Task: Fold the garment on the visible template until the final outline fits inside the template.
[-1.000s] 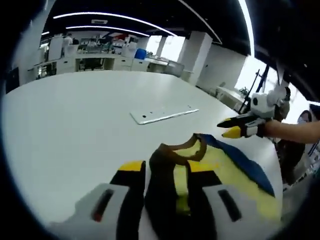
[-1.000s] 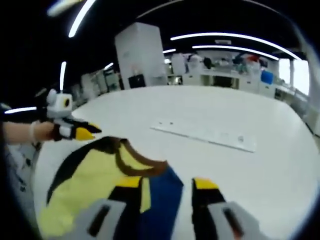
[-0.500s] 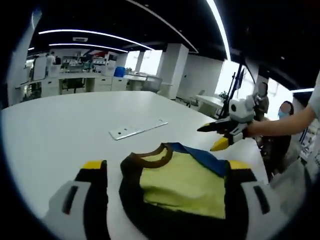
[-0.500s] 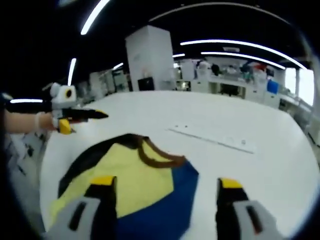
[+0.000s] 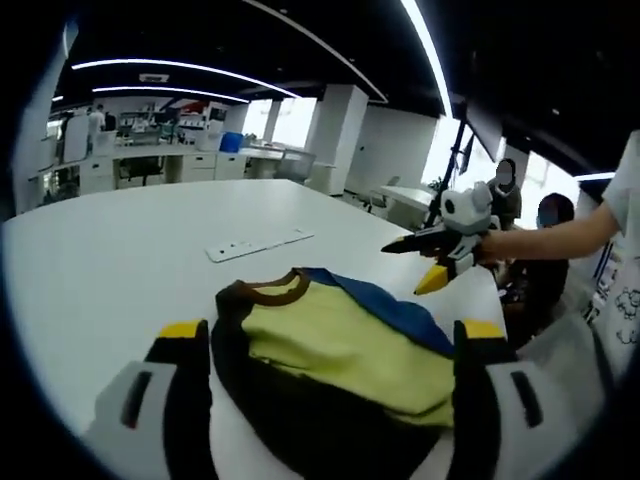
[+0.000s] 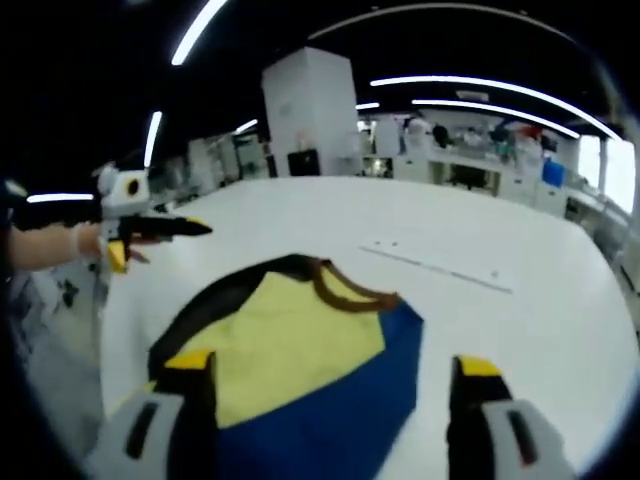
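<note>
The shirt (image 5: 330,365) lies folded on the table (image 5: 110,250); both tongs, left (image 5: 325,345) and right (image 6: 330,375), gape empty; template fit unclear.

White table (image 5: 120,260), square pillar (image 6: 312,110), ceiling light strips (image 5: 180,66), distant workbenches (image 5: 160,165).

Large white table (image 5: 110,250) with a rounded edge takes up the near ground, in an open-plan lab with a dark ceiling (image 5: 330,40) crossed by long curved strip lights (image 6: 480,88). A broad white square column (image 6: 312,110) stands past the table's far side; white benches and shelving (image 5: 140,165) carrying mixed equipment run along the back, and bright windows (image 5: 290,120) show behind them. In the left gripper view, two people (image 5: 530,230) stand at the right near more bright glazing; details there are too small to tell.
</note>
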### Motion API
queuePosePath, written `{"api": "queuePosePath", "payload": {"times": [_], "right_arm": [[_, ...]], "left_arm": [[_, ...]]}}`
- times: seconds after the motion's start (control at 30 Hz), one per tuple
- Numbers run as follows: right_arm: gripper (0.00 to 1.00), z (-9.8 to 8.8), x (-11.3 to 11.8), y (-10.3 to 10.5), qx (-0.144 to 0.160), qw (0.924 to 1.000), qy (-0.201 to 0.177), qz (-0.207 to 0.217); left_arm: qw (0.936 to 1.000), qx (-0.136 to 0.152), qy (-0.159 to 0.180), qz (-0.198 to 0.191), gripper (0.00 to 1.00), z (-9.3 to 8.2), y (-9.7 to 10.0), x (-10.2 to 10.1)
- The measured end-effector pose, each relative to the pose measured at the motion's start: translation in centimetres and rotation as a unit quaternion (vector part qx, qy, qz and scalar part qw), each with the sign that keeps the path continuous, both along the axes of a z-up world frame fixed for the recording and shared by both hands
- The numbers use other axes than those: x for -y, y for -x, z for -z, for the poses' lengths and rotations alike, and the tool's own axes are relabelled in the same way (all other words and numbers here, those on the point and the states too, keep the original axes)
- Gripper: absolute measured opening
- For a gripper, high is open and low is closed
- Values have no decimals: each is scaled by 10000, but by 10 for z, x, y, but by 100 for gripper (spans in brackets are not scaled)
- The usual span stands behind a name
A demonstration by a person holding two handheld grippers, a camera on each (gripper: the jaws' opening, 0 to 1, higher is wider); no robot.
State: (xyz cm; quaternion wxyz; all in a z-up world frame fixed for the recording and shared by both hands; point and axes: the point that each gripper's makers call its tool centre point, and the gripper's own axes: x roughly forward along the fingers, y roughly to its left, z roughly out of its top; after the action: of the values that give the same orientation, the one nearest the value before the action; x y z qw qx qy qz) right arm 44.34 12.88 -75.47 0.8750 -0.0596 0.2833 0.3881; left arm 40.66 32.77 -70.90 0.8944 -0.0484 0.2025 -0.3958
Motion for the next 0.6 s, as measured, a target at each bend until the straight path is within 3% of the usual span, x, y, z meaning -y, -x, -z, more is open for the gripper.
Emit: {"api": "queuePosePath", "payload": {"times": [0.3,0.6], "right_arm": [[99,-11,10,32,79,9999,43,-56],[98,-6,21,56,83,9998,152,-85]], "left_arm": [[9999,80,-27,-82,98,-10,36,-1],[9998,147,-106,-36,97,-15,69,-2]]}}
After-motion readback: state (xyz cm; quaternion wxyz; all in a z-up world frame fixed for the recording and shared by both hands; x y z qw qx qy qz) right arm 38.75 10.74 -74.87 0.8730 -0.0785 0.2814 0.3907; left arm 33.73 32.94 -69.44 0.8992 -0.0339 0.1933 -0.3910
